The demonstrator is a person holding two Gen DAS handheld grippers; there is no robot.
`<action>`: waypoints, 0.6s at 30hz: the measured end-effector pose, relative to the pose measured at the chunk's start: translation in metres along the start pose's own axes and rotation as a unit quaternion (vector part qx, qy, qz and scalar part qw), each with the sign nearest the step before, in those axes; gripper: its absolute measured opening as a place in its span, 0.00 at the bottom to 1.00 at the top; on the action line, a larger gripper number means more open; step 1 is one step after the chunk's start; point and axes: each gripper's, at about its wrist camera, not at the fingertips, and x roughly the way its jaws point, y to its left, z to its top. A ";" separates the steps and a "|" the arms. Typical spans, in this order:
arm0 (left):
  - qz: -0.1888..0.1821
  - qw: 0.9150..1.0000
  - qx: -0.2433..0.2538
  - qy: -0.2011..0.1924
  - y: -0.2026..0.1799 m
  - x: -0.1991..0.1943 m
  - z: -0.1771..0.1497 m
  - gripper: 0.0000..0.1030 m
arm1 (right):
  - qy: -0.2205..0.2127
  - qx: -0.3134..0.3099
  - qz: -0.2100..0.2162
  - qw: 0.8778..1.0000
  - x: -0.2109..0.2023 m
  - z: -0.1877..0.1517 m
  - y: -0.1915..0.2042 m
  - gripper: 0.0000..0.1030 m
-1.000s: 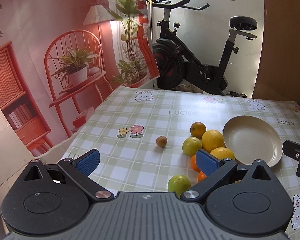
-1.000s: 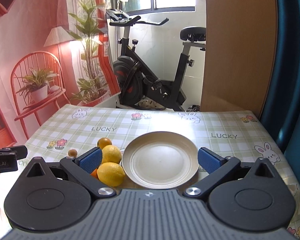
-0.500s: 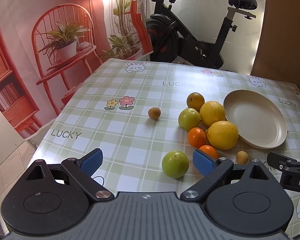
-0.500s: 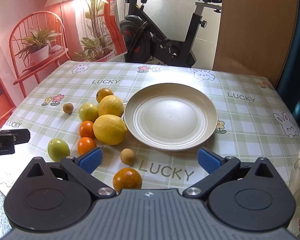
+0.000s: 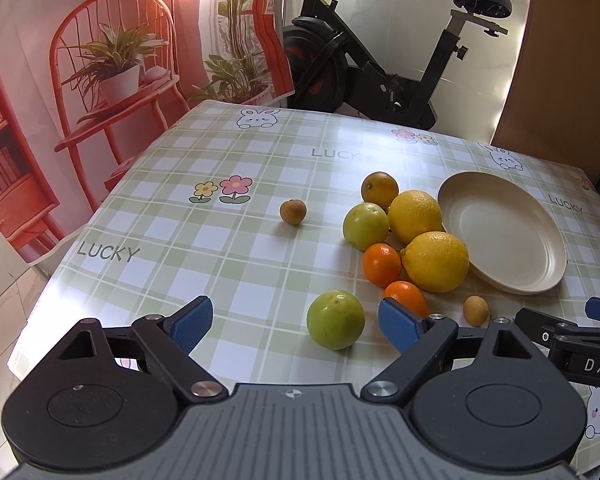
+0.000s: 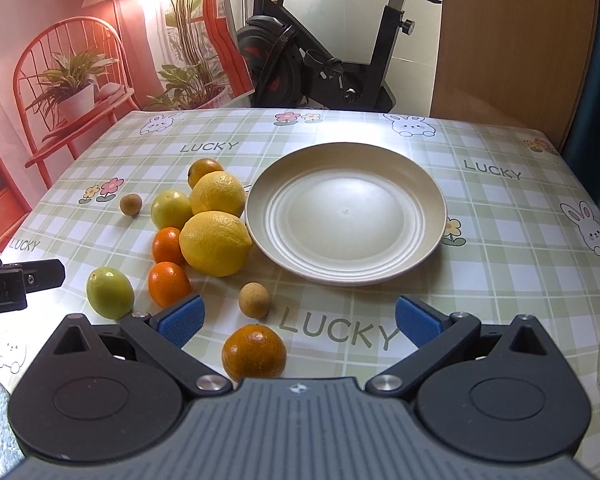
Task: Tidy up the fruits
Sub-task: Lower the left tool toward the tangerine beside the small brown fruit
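A cream plate (image 6: 346,212) sits empty on the checked tablecloth; it also shows in the left wrist view (image 5: 504,232). Left of it lie two lemons (image 6: 216,243), several small oranges (image 6: 169,283), two green fruits (image 6: 110,292) and small brown fruits (image 6: 254,300). My left gripper (image 5: 296,324) is open and empty, with a green fruit (image 5: 335,319) just ahead between its fingers. My right gripper (image 6: 298,318) is open and empty, with an orange (image 6: 254,351) close below it.
The table (image 6: 500,216) has edges at left and far side. An exercise bike (image 6: 300,60) and a printed backdrop (image 5: 100,60) stand behind it. A wooden panel (image 6: 512,40) stands at back right.
Both grippers have risen and tilted down toward the table, so the near fruits have come into view. Their jaws stay open. No fruit has moved.
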 end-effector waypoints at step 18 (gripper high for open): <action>0.034 0.999 0.006 0.002 0.000 0.002 -0.003 0.89 | -0.040 0.012 0.051 0.998 -0.003 -0.005 -0.002 1.00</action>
